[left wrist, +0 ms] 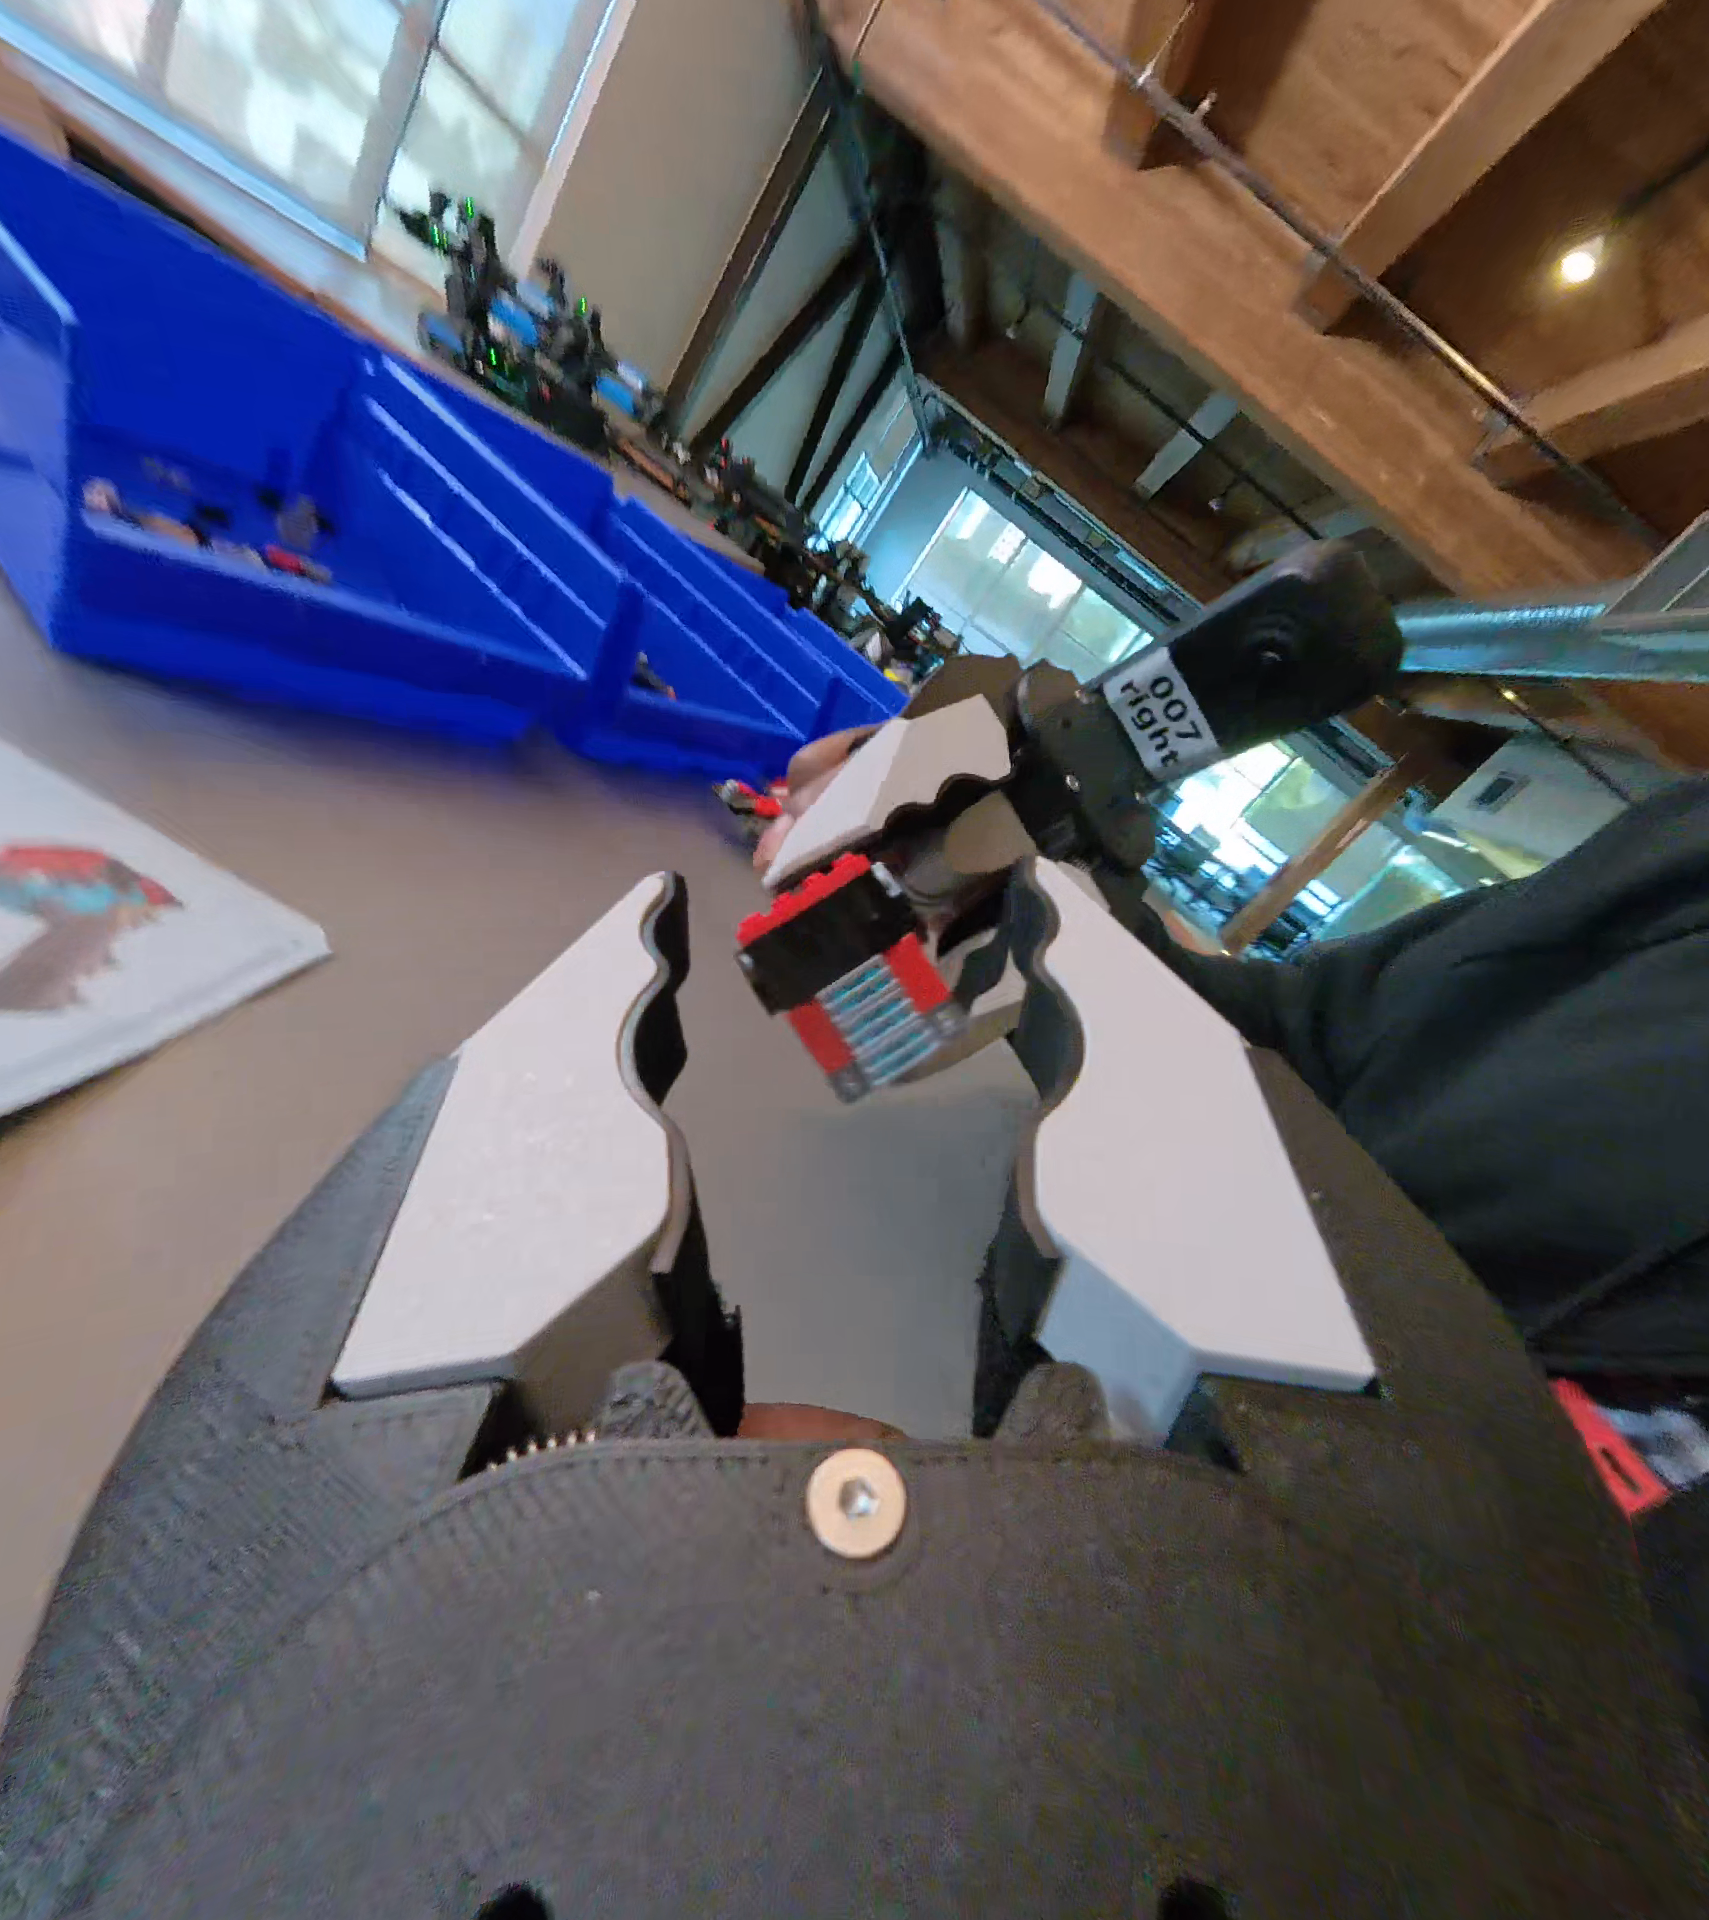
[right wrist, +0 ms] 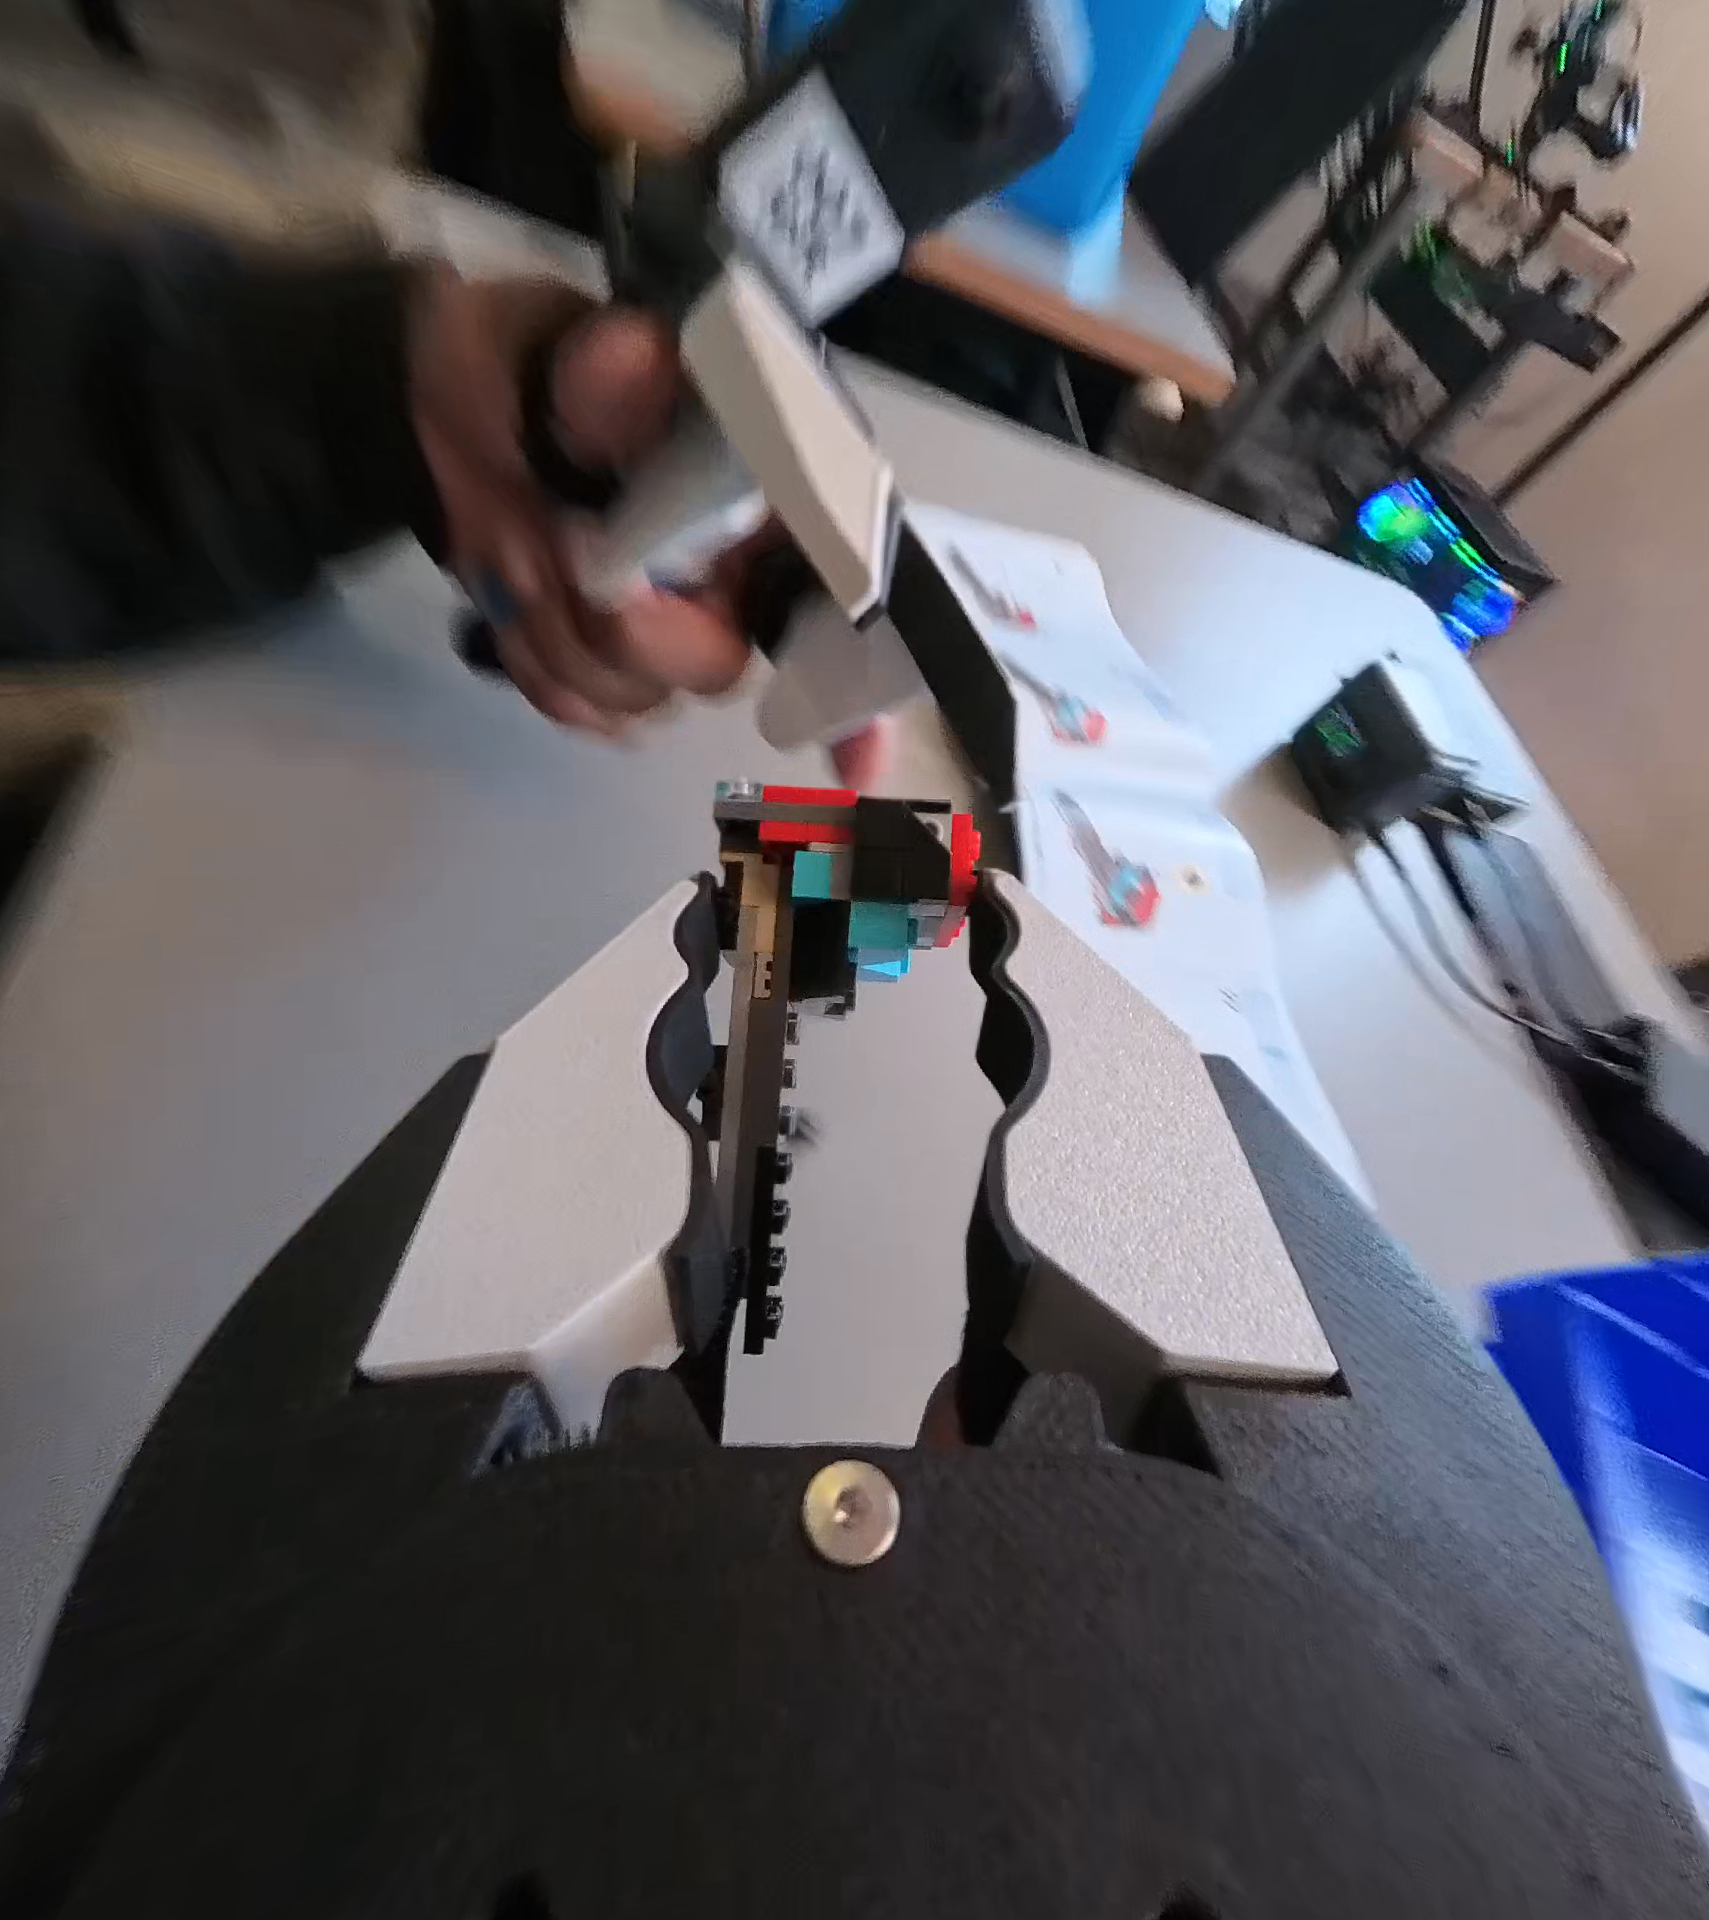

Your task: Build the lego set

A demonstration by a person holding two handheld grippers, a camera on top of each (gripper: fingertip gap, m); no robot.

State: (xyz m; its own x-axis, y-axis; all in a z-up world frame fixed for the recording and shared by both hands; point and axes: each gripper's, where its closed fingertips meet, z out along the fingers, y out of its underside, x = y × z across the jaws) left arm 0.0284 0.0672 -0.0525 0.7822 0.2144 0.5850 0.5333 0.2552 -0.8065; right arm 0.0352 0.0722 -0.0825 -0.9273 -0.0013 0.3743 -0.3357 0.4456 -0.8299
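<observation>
- Beyond my left fingers, off to their left, a row of blue bins [left wrist: 330,520] stands on the surface [left wrist: 434,831]; one open compartment holds small loose pieces, too blurred for me to sort out.
- The instruction sheet [left wrist: 50,914] lies flat on the surface to the left of my left fingers. In the right wrist view it spreads out past my right fingertips, with a small black box [right wrist: 1369,748] and its cables farther right.
- My left gripper [left wrist: 850,925] is spread wide with nothing between its fingers.
- Right in front of that gap, my right gripper [right wrist: 839,904] is clamped on the lego model [right wrist: 829,894] (red, black and teal block with a long dark studded strip). The block sits at the fingertips and the strip runs back along the inner face of the left finger.
- In the left wrist view the model [left wrist: 850,987] hangs above the surface, just ahead of my left fingertips and nearer the right one, not touching either.
- A hand [right wrist: 559,520] in a dark sleeve holds the left gripper's handle, tilted down toward the model; that part is blurred.
</observation>
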